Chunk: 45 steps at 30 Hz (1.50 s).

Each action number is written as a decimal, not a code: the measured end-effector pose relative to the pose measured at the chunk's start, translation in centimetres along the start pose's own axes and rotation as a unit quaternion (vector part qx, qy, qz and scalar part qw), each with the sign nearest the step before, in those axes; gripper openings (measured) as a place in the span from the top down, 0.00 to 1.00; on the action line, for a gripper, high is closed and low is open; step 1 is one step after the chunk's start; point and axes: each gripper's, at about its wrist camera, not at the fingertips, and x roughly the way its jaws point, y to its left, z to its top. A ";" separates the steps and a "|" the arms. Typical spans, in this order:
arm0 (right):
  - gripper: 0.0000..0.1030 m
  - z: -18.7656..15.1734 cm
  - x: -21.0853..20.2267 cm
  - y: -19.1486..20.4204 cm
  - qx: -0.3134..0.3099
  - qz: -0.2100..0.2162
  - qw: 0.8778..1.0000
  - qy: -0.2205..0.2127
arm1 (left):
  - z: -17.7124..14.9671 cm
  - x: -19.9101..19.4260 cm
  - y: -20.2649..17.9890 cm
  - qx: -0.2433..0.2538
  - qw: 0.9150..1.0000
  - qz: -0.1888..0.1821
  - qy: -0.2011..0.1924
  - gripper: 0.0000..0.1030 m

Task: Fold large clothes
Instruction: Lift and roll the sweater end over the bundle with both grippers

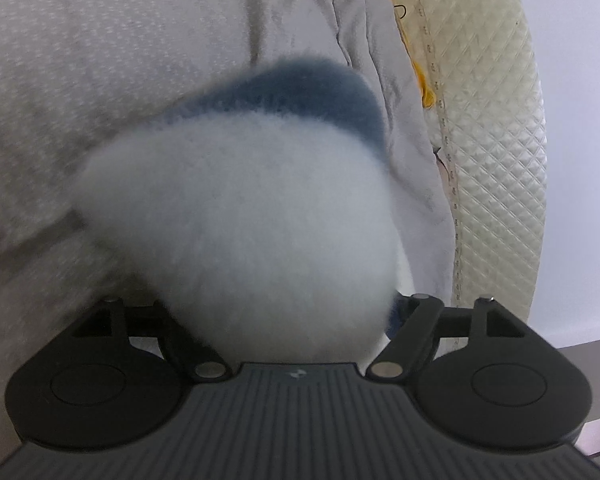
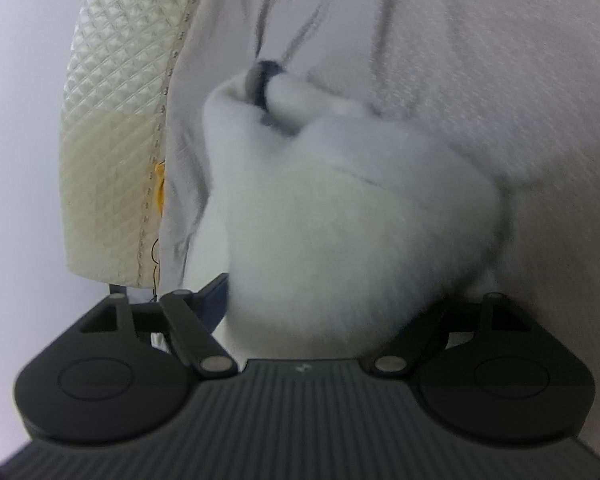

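A fluffy white garment with a blue-grey band (image 1: 240,216) bulges up right in front of my left gripper (image 1: 296,320) and hides its fingers; the gripper looks shut on the garment. In the right wrist view the same white fluffy garment (image 2: 340,216) fills the middle, with a dark blue-grey bit at its top. My right gripper (image 2: 300,320) also looks shut on the garment, its fingers buried in the fabric. The views are blurred by motion.
A light grey speckled bed sheet (image 1: 100,80) lies under the garment and also shows in the right wrist view (image 2: 500,60). A cream quilted mattress edge (image 1: 492,140) runs along the bed's side and also shows in the right wrist view (image 2: 116,140). Pale wall lies beyond it.
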 end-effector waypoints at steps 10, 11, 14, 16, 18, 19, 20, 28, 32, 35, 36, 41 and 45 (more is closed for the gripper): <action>0.52 1.5 1.0 1.9 -0.058 0.036 0.997 -0.028 | 0.1 -0.1 -3.0 0.091 0.995 -0.007 -0.034 0.52; 0.54 1.6 0.7 2.3 -0.065 0.044 0.997 -0.030 | 0.2 -0.2 -3.4 0.095 0.995 -0.011 -0.034 0.52; 0.56 1.7 -0.6 4.4 -0.105 0.066 0.991 -0.041 | 0.6 -0.8 -5.0 0.113 0.993 -0.020 -0.030 0.54; 0.56 1.9 -1.5 5.9 -0.124 0.083 0.988 -0.044 | 0.9 -1.5 -6.2 0.124 0.991 -0.034 -0.027 0.54; 0.56 2.2 -2.6 7.2 -0.134 0.098 0.985 -0.046 | 0.9 -2.2 -7.9 0.139 0.989 -0.052 -0.026 0.54; 0.56 2.4 -3.0 7.8 -0.137 0.103 0.984 -0.047 | 0.8 -2.7 -8.8 0.146 0.987 -0.061 -0.026 0.54; 0.56 2.7 -3.5 8.3 -0.140 0.110 0.983 -0.049 | 0.8 -2.9 -9.5 0.151 0.986 -0.071 -0.025 0.54; 0.56 7.8 -8.4 12.7 -0.152 0.163 0.970 -0.097 | -0.6 0.2 -21.3 0.216 0.969 -0.123 -0.003 0.54; 0.56 12.1 -10.7 14.9 -0.158 0.176 0.962 -0.132 | -2.7 4.3 -28.2 0.235 0.961 -0.148 0.020 0.54; 0.56 16.2 -12.3 15.9 -0.163 0.184 0.956 -0.161 | -5.0 7.7 -32.2 0.249 0.955 -0.160 0.033 0.54; 0.56 17.3 -12.6 16.0 -0.162 0.183 0.955 -0.168 | -5.7 8.9 -33.2 0.250 0.954 -0.164 0.037 0.53; 0.56 23.4 -13.7 15.2 -0.168 0.168 0.951 -0.200 | -9.8 16.0 -36.0 0.253 0.951 -0.168 0.059 0.53; 0.56 26.6 -13.0 12.8 -0.169 0.143 0.950 -0.219 | -12.6 21.8 -35.8 0.272 0.946 -0.163 0.074 0.53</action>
